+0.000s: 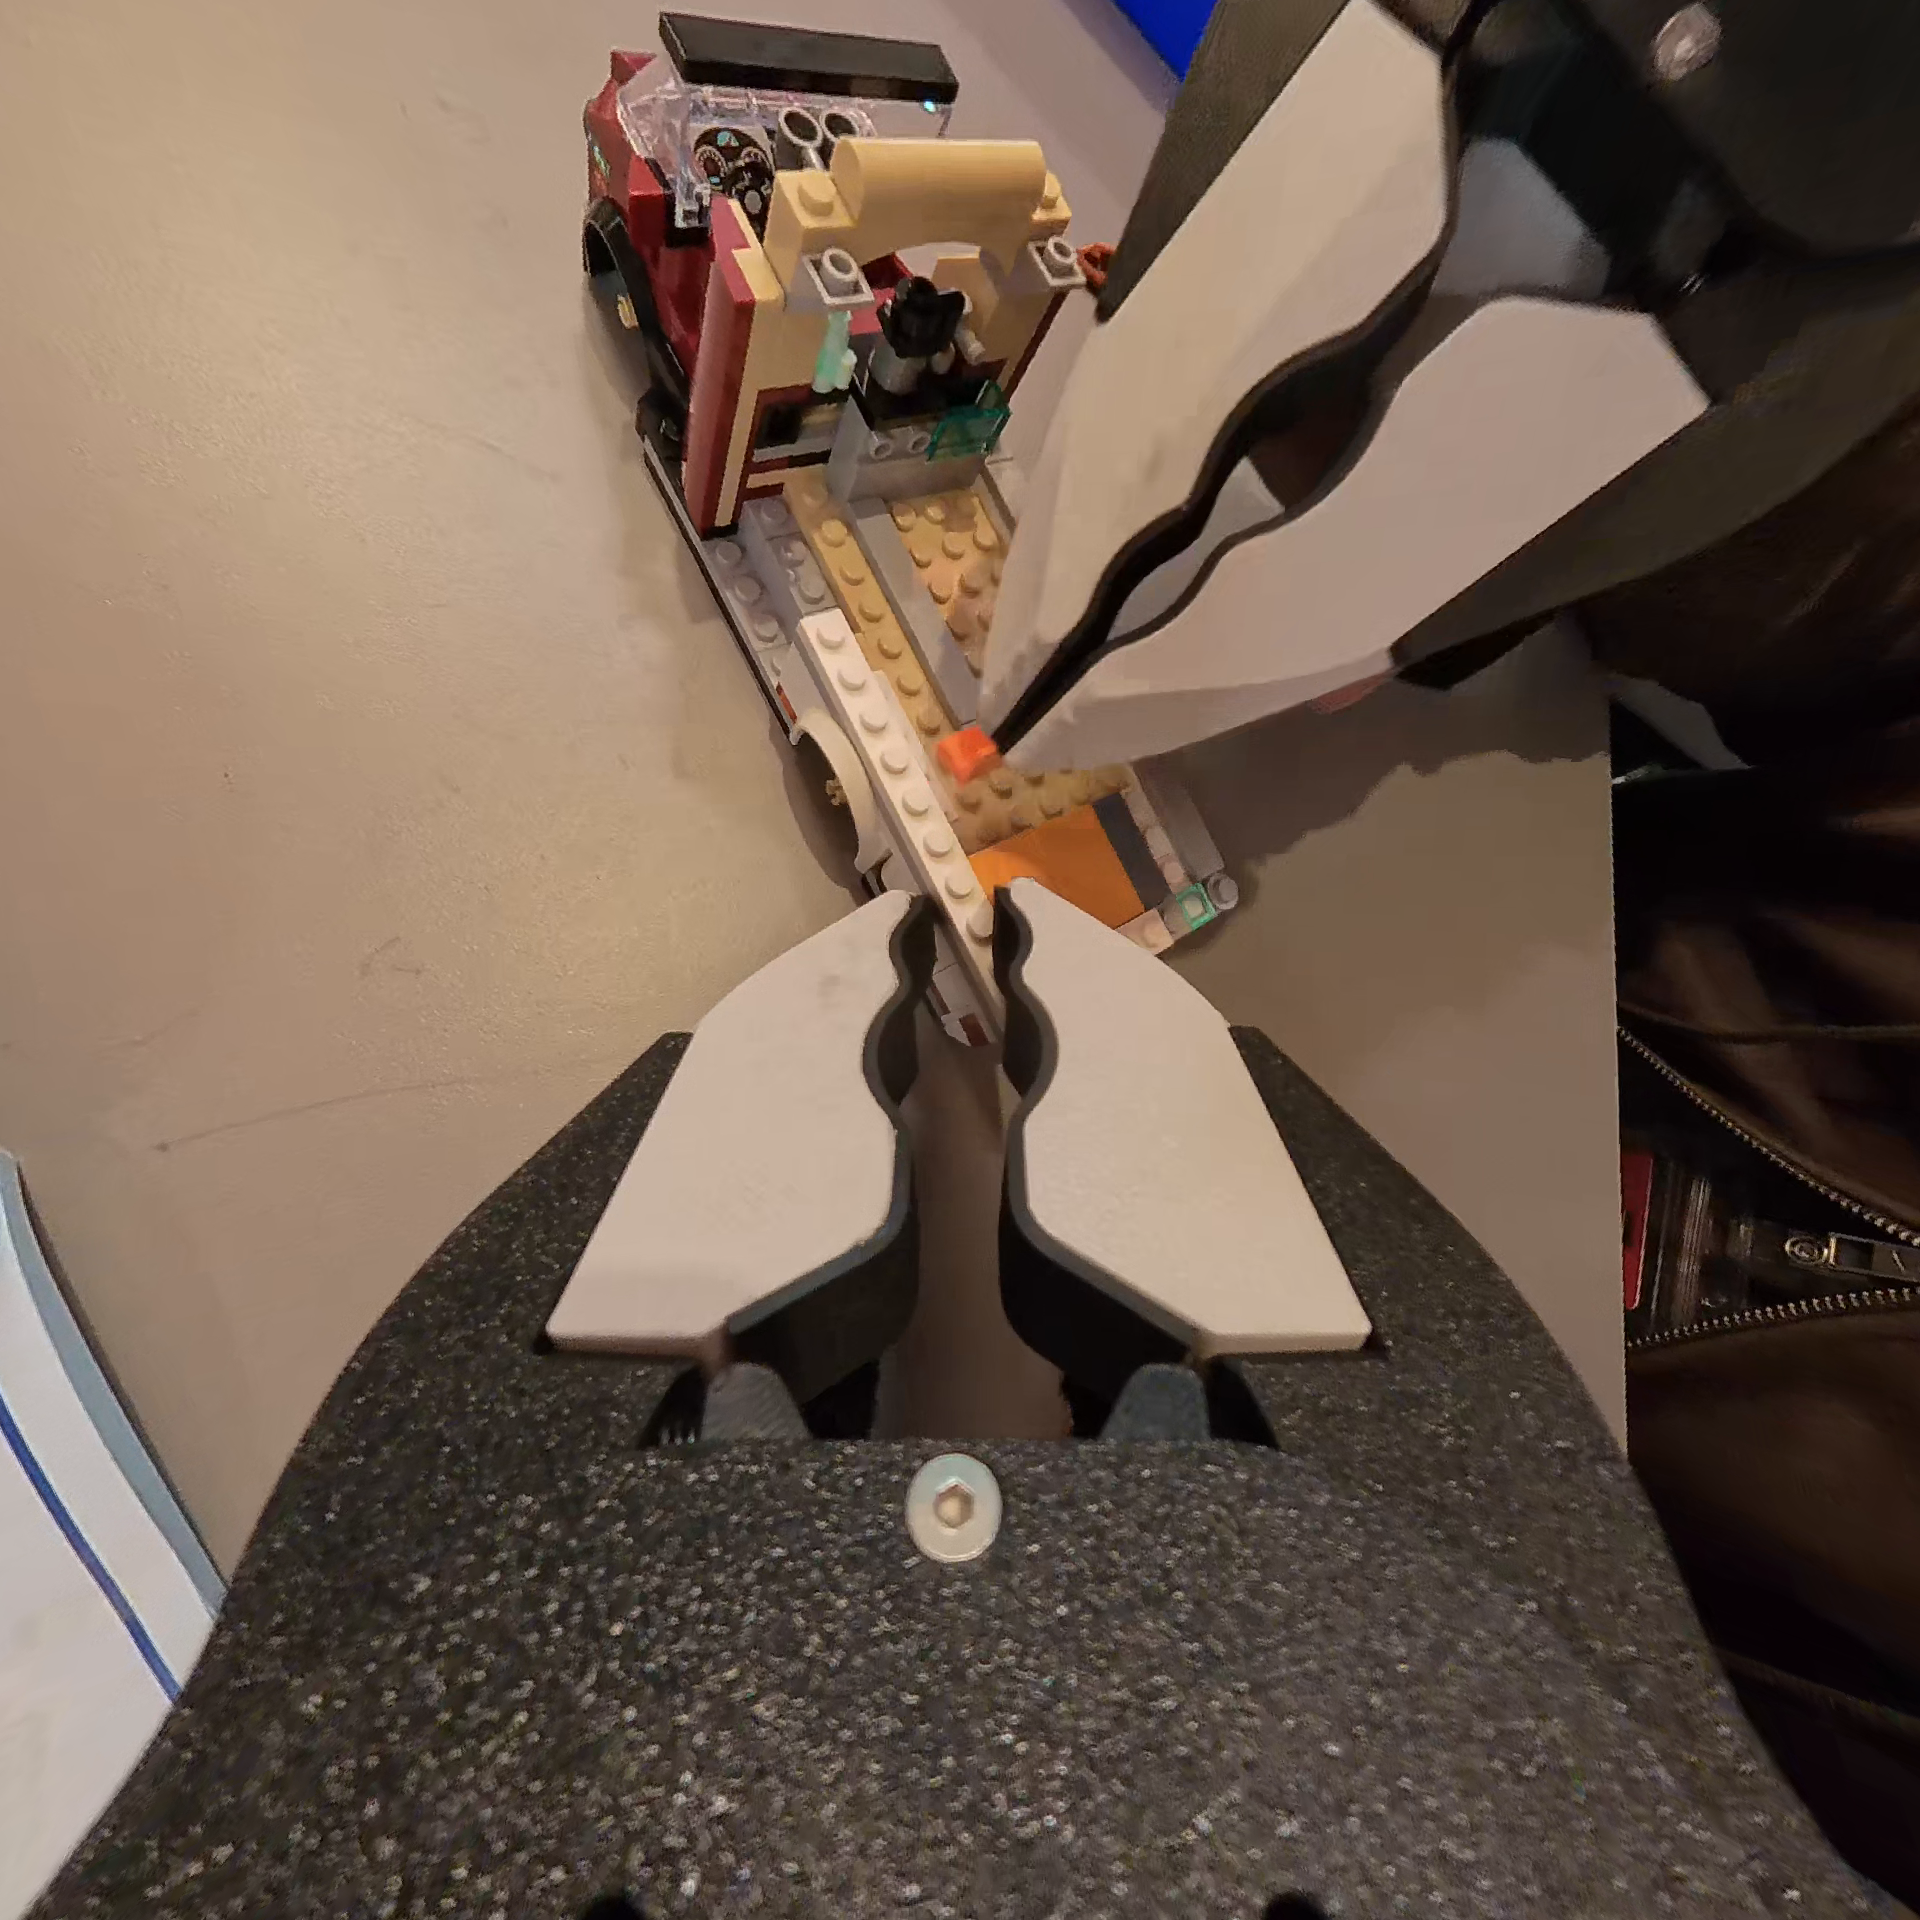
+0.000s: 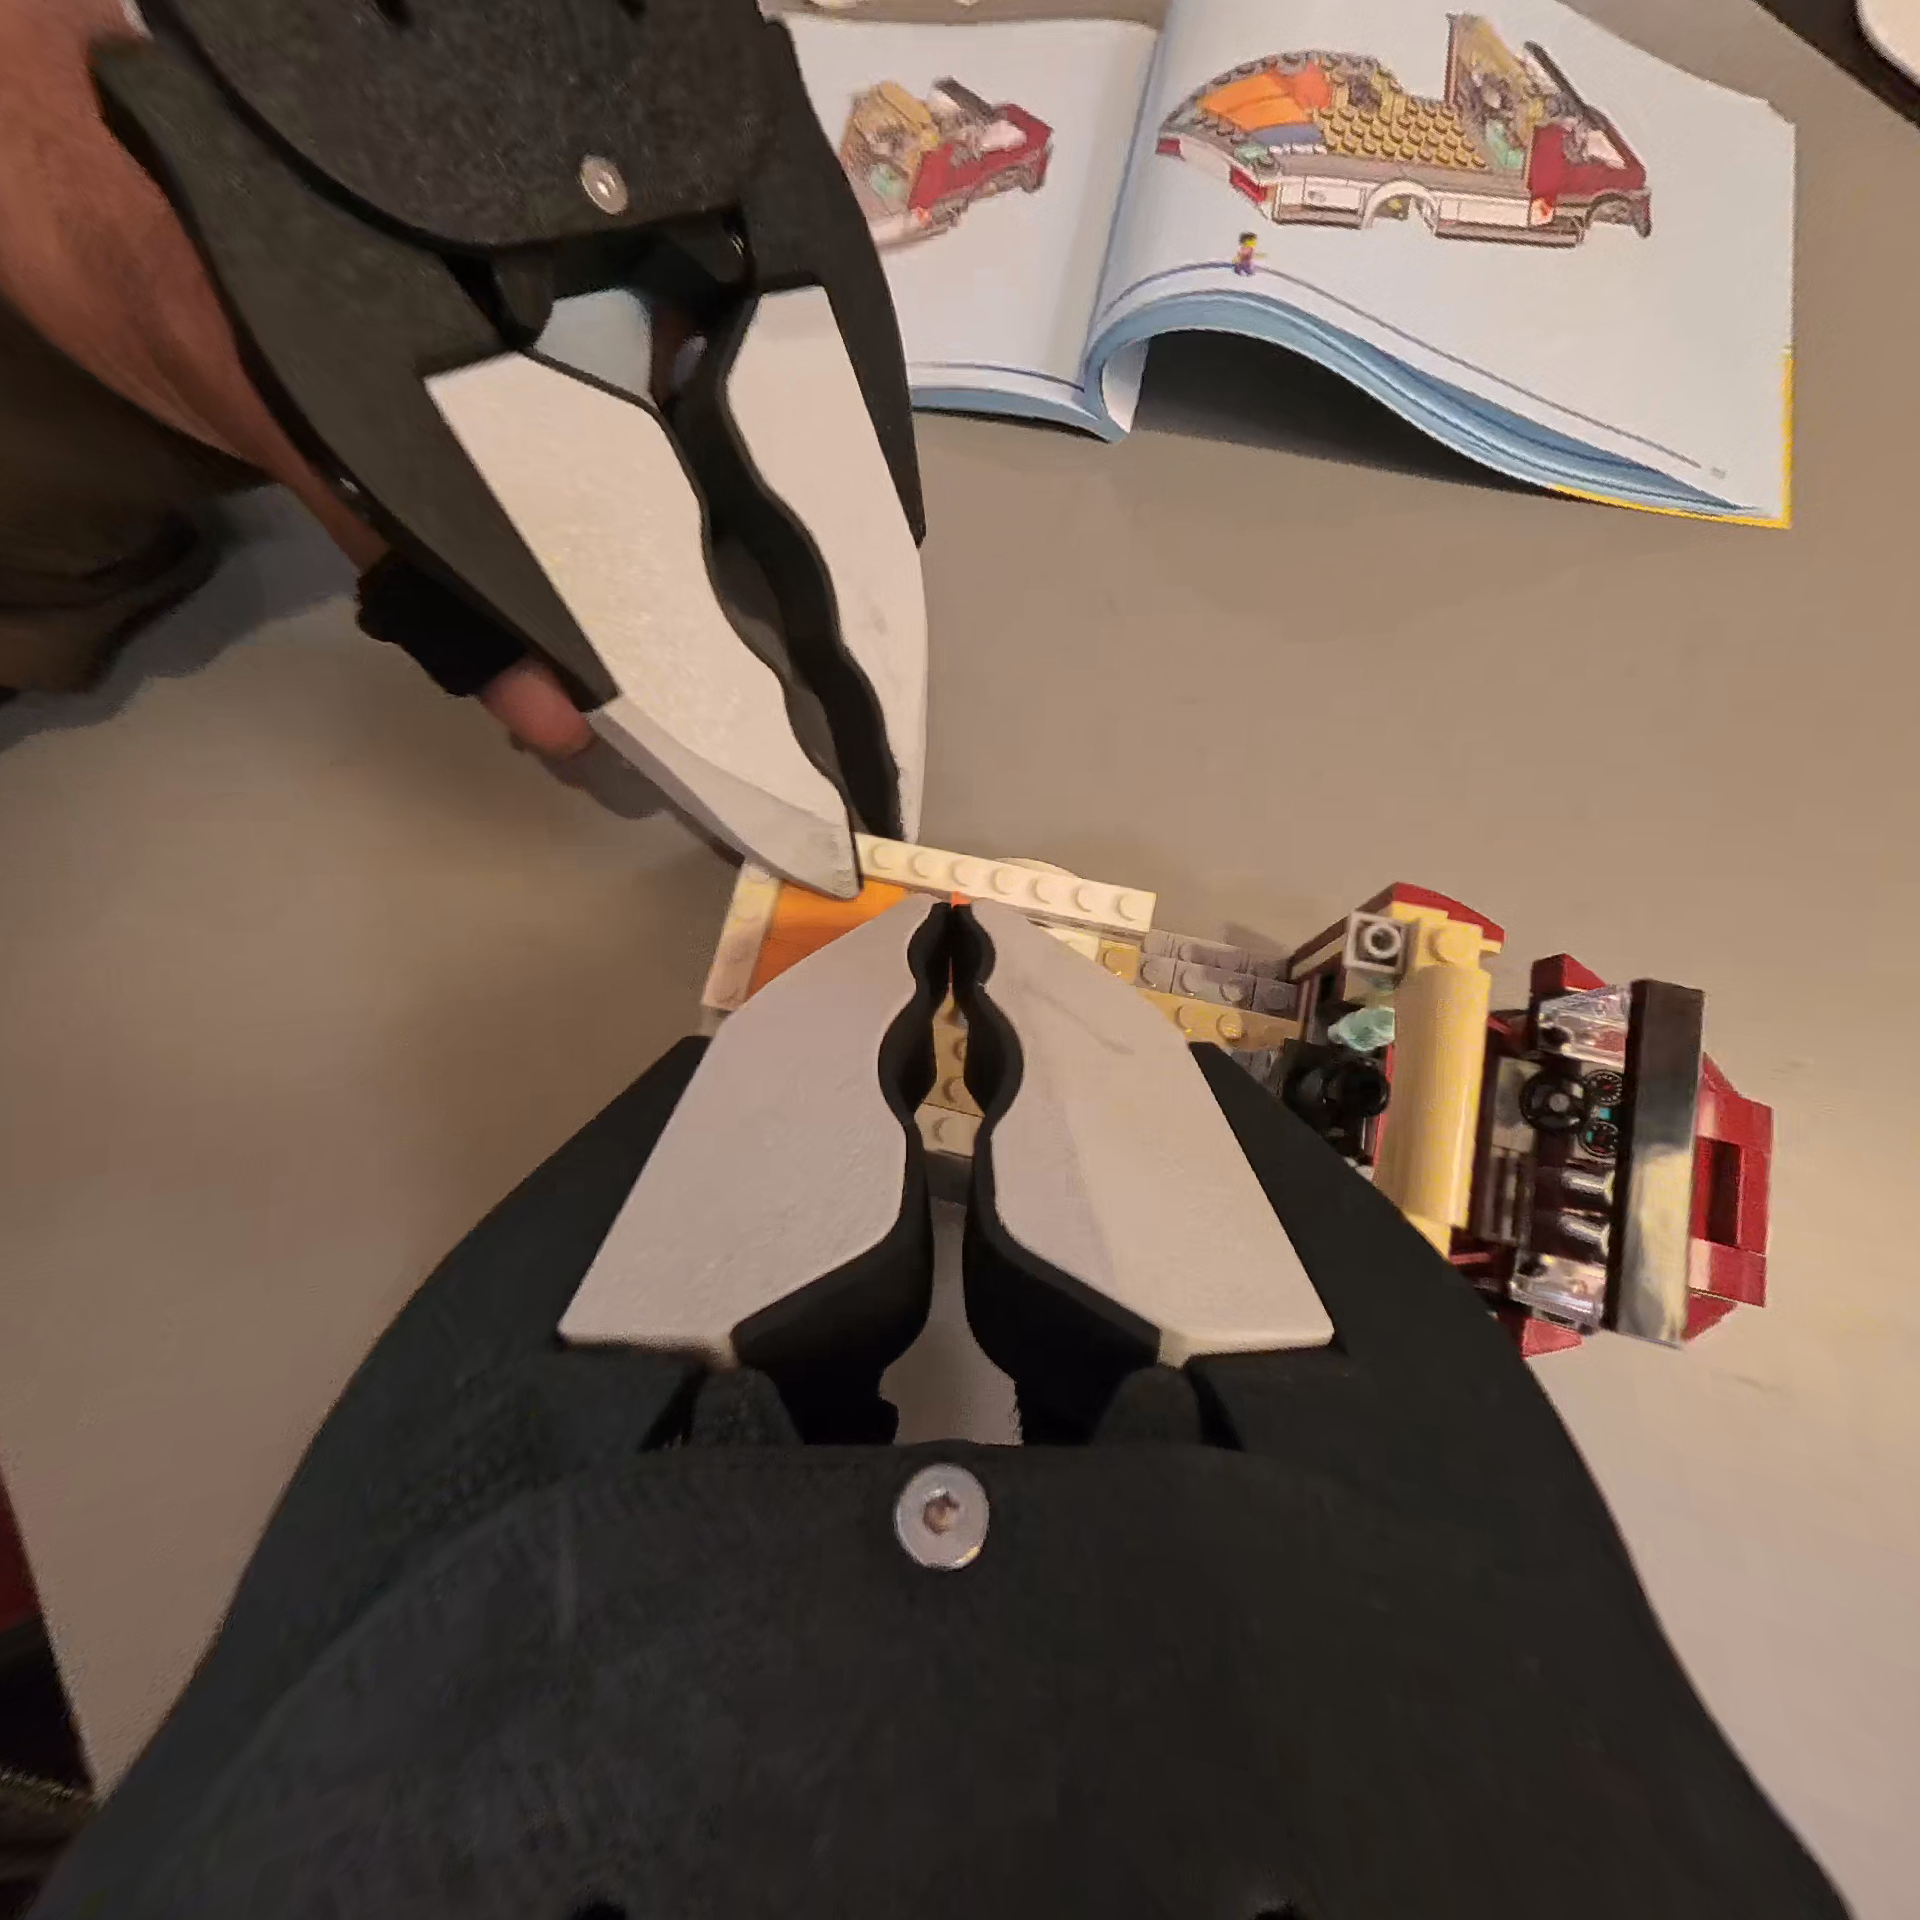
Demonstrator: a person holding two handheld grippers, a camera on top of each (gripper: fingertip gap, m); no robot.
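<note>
Black and speckled, the left gripper (image 1: 956,914) fills the bottom of its own view, and its two grey fingers (image 1: 790,1091) pinch the near end of a long white plate (image 1: 894,758) with bumps on top. That plate runs along one side of a toy brick truck (image 1: 831,436) lying on the tan tabletop (image 1: 312,623).

From biggest to smallest: the tabletop, then an open booklet (image 2: 1455,260) with drawings of the truck, lying well away from the build. Next comes the truck itself. Its dark red cab, clear windscreen and tan roll bar are already built. The long flat back is still bare, just tan bumps, an orange patch and grey tiles, so I think much of the body is still to do. The white plate sits along the edge but I cannot tell if it is pushed down all the way.

Smallest of all is a tiny orange brick (image 1: 966,753). The right gripper (image 1: 1003,740) comes in slanted from the upper right with its tips pressed together on that brick, just above the tan bumps beside the white plate.

A hand (image 2: 135,343) holds the left gripper, tilted steeply down to the truck's back end.
</note>
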